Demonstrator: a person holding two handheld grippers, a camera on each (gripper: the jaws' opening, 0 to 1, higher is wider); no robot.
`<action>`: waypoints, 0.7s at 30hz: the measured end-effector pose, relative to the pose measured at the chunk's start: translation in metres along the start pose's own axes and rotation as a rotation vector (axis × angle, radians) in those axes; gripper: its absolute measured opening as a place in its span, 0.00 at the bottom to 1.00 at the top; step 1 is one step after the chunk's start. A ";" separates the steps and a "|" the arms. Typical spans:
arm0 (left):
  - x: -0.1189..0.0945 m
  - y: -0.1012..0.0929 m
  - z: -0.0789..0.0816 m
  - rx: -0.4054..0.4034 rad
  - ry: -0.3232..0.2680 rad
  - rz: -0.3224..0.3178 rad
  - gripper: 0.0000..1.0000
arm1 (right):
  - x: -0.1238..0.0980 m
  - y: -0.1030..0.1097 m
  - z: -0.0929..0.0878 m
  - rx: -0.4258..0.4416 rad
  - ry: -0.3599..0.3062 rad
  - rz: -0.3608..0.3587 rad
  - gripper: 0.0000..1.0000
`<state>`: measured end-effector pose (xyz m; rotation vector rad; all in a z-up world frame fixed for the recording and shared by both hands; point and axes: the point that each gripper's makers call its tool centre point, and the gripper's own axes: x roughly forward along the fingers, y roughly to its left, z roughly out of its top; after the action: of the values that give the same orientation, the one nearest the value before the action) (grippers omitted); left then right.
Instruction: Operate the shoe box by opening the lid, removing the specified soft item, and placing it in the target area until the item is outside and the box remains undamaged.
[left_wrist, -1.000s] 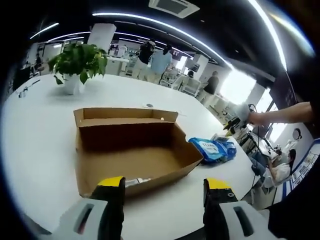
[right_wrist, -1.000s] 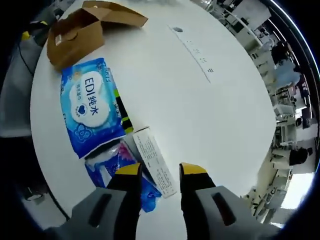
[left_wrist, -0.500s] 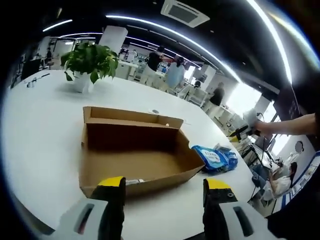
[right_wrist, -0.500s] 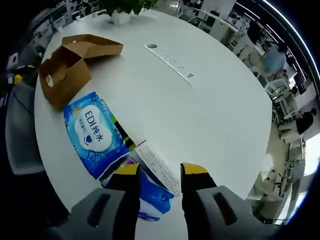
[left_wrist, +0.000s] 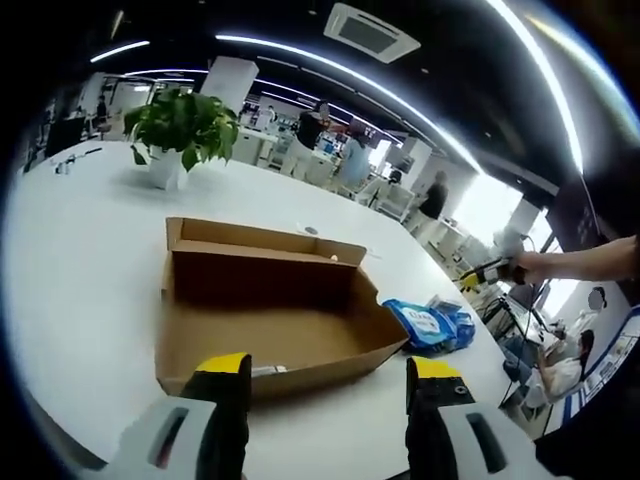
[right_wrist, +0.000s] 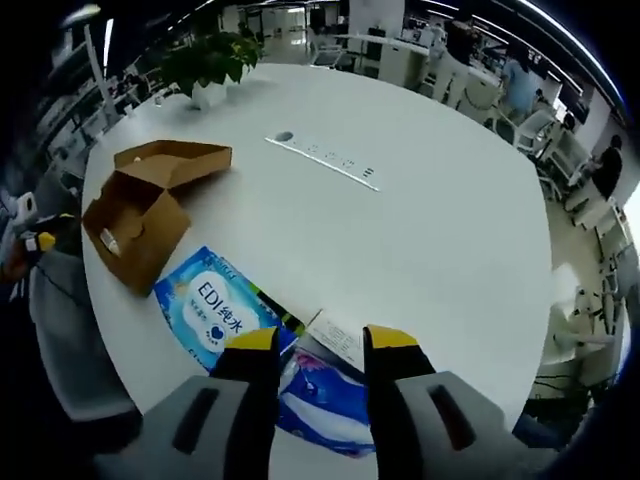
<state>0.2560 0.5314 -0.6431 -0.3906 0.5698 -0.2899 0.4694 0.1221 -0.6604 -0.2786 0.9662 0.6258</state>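
An open brown cardboard shoe box (left_wrist: 270, 310) lies on the white table (left_wrist: 80, 260), its lid folded back on the far side and its inside bare. In the right gripper view the shoe box (right_wrist: 140, 215) sits at the left. A blue soft pack of wipes (left_wrist: 432, 322) rests on the table to the right of the box; the blue pack (right_wrist: 215, 310) lies just beyond my right gripper (right_wrist: 318, 343), which is open and holds nothing. My left gripper (left_wrist: 325, 368) is open just in front of the box's near wall. The other gripper (left_wrist: 490, 268) appears far right, held by a hand.
A potted plant (left_wrist: 178, 128) stands at the table's far left. A second blue packet (right_wrist: 330, 395) and a white slip (right_wrist: 340, 338) lie beside the pack. A cable strip (right_wrist: 330, 162) runs across mid-table. People stand among desks in the background.
The right gripper has lifted and drawn back, so the pack and box look smaller and farther. The left view has barely shifted; the box stays put.
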 end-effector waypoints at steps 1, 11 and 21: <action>0.000 0.000 0.000 -0.002 -0.002 0.001 0.64 | -0.002 0.007 0.001 0.013 -0.010 0.005 0.31; -0.001 0.004 0.001 0.000 -0.007 0.009 0.64 | 0.008 0.046 0.030 0.093 -0.124 0.102 0.32; -0.004 0.016 0.009 0.075 0.017 0.027 0.64 | -0.001 0.107 0.040 0.091 -0.224 0.184 0.34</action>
<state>0.2607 0.5498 -0.6416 -0.3078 0.5791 -0.2879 0.4311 0.2260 -0.6318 -0.0367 0.8066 0.7621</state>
